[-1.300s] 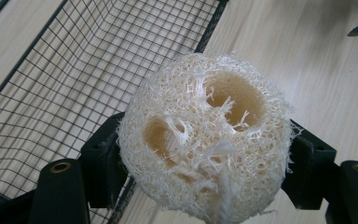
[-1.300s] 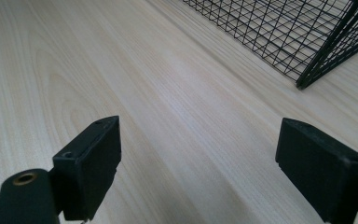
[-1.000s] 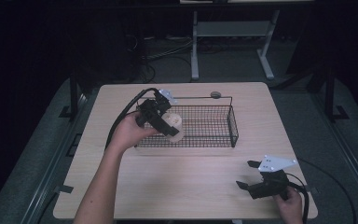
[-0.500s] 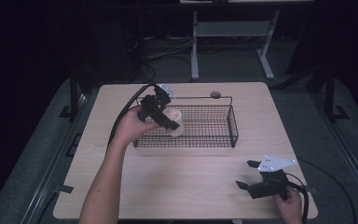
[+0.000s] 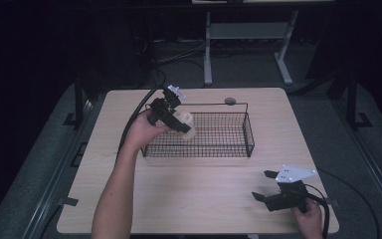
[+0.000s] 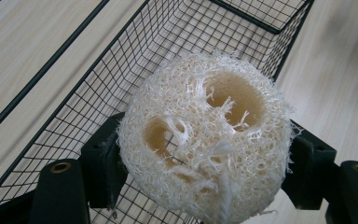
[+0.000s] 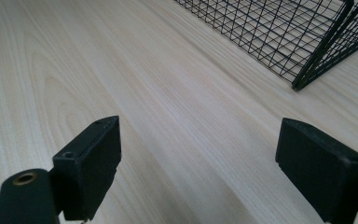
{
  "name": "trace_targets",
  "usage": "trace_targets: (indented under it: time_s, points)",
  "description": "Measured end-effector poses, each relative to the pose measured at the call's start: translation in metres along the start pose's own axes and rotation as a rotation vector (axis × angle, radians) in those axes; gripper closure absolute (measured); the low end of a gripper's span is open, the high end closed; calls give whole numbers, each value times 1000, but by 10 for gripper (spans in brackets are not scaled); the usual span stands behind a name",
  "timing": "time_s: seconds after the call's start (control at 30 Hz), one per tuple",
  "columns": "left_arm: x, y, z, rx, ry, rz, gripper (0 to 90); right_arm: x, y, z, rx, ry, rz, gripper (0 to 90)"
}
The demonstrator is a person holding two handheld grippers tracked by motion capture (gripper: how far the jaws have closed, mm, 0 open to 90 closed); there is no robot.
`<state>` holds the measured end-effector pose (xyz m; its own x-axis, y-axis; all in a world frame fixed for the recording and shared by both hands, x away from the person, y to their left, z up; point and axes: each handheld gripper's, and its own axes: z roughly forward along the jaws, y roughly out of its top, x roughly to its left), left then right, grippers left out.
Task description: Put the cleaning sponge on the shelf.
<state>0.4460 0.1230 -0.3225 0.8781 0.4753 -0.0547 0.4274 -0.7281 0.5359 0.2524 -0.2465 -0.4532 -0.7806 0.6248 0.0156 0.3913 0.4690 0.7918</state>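
A pale, fibrous loofah piece [image 6: 205,140] with two holes sits between the jaws of my left gripper [image 5: 179,123], which is shut on it. The gripper holds it over the left end of a black wire basket [image 5: 229,144] in the middle of the wooden table [image 5: 129,189]; the loofah [image 5: 185,121] hangs inside the basket's left end, above its mesh floor [image 6: 158,56]. My right gripper [image 5: 264,186] rests low near the table's front right corner, open, with bare wood between its jaws [image 7: 196,154].
A small round grey disc [image 5: 230,101] lies on the table behind the basket. The basket's corner [image 7: 307,70] is ahead of the right gripper. Cables trail off the left and right table edges. A metal stand [image 5: 243,35] is on the floor beyond.
The left gripper with the loofah has shifted slightly back and left over the basket's left end. The right gripper has stayed still.
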Motion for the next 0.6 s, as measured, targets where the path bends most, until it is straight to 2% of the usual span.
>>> trace_targets:
  time_s: [0.17, 0.23, 0.6]
  points:
    - [5, 0, 3, -13, 11, -14, 269, 1, 1, 1, 6, -4, -7, 136]
    - [7, 0, 5, -1, 12, -15, 269, 0, 1, 1, 4, -5, -4, 136]
    - [13, 1, 14, -7, 24, -36, 269, 0, 2, 0, 0, -11, -1, 136]
